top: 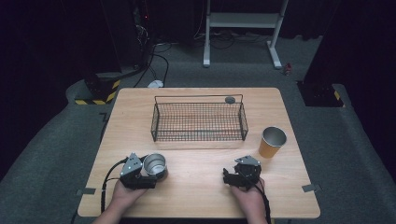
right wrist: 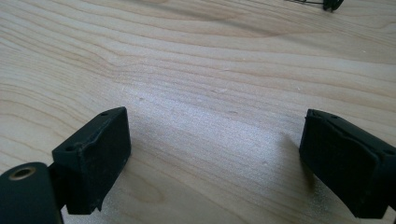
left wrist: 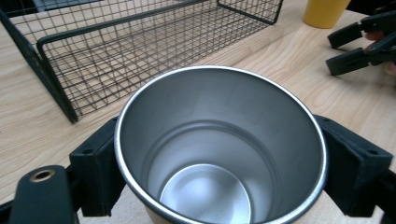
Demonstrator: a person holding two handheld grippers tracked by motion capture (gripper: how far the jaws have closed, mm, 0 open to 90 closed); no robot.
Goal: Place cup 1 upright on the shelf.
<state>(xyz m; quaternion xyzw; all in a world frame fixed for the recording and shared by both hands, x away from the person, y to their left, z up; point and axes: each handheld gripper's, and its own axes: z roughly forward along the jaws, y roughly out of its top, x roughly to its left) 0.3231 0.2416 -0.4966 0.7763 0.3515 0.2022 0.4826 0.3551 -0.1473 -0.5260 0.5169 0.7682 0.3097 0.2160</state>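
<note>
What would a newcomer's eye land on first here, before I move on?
Probably the shiny steel cup at the table's near left, upright and clamped between the left gripper's black pads. Next comes the black wire basket, in the middle toward the far edge, with an orange, steel-lined cup standing to its right. The right gripper rests open over bare wood at the near right.
</note>
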